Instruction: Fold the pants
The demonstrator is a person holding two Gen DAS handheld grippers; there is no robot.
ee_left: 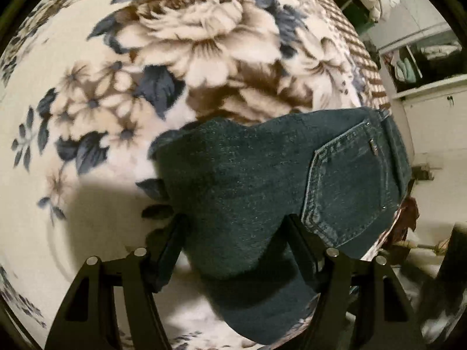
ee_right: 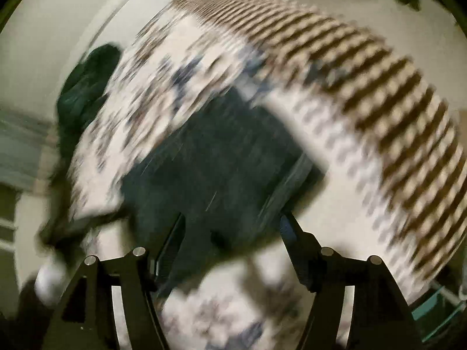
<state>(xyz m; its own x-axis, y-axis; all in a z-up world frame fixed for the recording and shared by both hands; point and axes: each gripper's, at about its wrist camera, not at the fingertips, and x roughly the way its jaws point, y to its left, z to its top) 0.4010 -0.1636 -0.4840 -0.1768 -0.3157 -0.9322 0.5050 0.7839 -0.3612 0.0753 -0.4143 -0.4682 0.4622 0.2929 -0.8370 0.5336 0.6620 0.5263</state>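
Note:
Dark blue jeans [ee_left: 262, 175] lie folded on a floral blanket [ee_left: 116, 87], a back pocket [ee_left: 350, 180] facing up at the right. My left gripper [ee_left: 233, 221] is open, its fingers spread wide above the near part of the jeans, holding nothing. The right wrist view is blurred by motion. In it the jeans [ee_right: 210, 163] lie on the blanket [ee_right: 379, 110] just ahead of my right gripper [ee_right: 233, 221], which is open and empty with its fingers either side of the near edge of the denim.
The blanket's striped border [ee_left: 367, 58] marks the bed's far right edge. Beyond it stand white shelves [ee_left: 423, 67] with clothes. A dark green cloth [ee_right: 87, 87] lies off the blanket's left edge in the right wrist view.

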